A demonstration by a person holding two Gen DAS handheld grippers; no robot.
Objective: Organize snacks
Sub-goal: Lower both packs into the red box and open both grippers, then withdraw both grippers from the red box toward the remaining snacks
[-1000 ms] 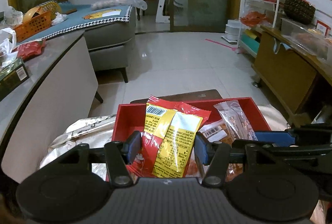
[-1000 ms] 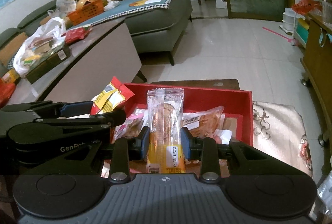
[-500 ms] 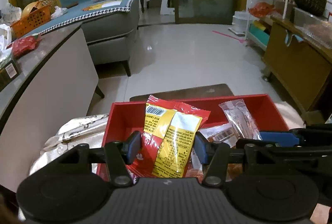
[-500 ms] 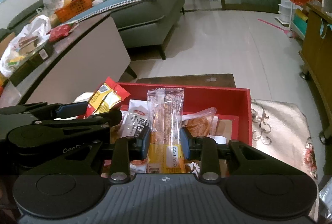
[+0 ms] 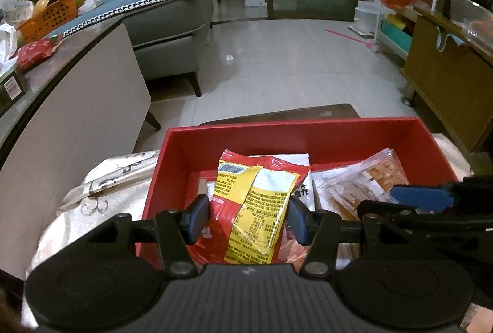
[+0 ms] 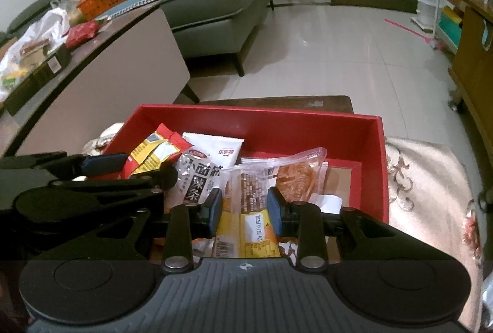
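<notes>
The red box (image 5: 289,134) stands on a pale patterned cloth and holds several snack packets. My left gripper (image 5: 245,220) is shut on a red and yellow snack packet (image 5: 255,200), which hangs low inside the box's left part. My right gripper (image 6: 245,209) is shut on a clear-wrapped bar with a yellow label (image 6: 246,194), low over the middle of the red box (image 6: 308,123). In the right wrist view the left gripper (image 6: 101,163) shows at the left with its red and yellow packet (image 6: 154,151). A black-and-white packet (image 6: 194,182), a white packet (image 6: 215,148) and an orange clear bag (image 6: 295,176) lie in the box.
A long grey-topped counter (image 5: 77,105) runs along the left, carrying an orange basket (image 5: 49,17) and bags. A grey sofa (image 5: 172,25) stands behind it. A wooden cabinet (image 5: 446,86) lines the right. The patterned cloth (image 6: 431,179) spreads around the box, with tiled floor beyond.
Both grippers have sunk with their packets, from above the box rim to down among the snacks inside it. The grips have not changed.
</notes>
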